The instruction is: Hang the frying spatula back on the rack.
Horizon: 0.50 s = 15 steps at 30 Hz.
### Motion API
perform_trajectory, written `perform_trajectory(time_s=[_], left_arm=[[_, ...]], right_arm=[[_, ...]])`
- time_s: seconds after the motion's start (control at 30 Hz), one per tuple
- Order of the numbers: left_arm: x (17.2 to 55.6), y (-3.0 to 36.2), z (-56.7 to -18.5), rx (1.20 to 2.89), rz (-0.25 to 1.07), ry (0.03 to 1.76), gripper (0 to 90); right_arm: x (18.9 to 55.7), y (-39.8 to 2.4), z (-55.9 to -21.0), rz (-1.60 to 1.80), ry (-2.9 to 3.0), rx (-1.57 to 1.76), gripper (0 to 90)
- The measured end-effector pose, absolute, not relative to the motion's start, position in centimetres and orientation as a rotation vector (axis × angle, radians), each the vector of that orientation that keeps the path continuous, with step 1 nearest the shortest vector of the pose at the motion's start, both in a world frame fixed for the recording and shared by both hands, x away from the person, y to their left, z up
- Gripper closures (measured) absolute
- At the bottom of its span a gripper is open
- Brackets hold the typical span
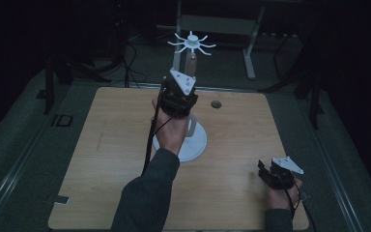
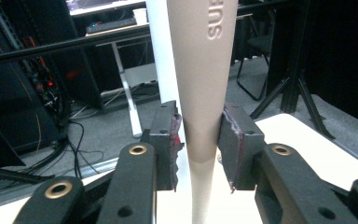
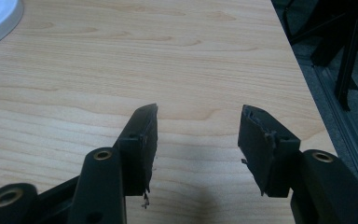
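Note:
A white stand [image 1: 197, 143] with a round base rises from the middle of the wooden table [image 1: 111, 145]; its top [image 1: 192, 43] is a ring of curved hooks. A beige utensil handle [image 2: 203, 84] with raised letters hangs down beside the stand's white pole [image 2: 161, 56]. My left gripper [image 2: 200, 119] is raised to it, and the handle runs between the two pads with only a sliver of gap on each side, so the jaws stand open around it. From above, that gripper [image 1: 188, 75] sits just under the hooks. My right gripper [image 3: 198, 121] rests open and empty over the table, near its front right corner [image 1: 266, 170].
A small dark hole [image 1: 216, 104] marks the tabletop behind the stand. The table's right edge [image 3: 307, 93] lies close to my right gripper, with a metal rail and dark floor beyond. Desk legs, cables and tripod legs stand in the dim room behind.

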<state>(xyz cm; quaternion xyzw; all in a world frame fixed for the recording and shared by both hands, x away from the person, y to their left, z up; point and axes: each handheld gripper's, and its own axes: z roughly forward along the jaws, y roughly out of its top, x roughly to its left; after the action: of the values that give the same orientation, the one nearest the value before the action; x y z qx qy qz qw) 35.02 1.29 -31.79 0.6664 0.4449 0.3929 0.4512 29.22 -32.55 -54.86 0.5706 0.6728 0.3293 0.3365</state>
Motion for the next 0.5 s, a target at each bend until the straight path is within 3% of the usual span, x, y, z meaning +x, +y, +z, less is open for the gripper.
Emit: perform_trajectory(time_s=[0.5], left_arm=[[34.03,2.09,-31.38,1.669,0.89,1.044,49.4]], right_arm=[[29.23,-32.59,-54.88,0.858,1.756,1.491,46.7]])
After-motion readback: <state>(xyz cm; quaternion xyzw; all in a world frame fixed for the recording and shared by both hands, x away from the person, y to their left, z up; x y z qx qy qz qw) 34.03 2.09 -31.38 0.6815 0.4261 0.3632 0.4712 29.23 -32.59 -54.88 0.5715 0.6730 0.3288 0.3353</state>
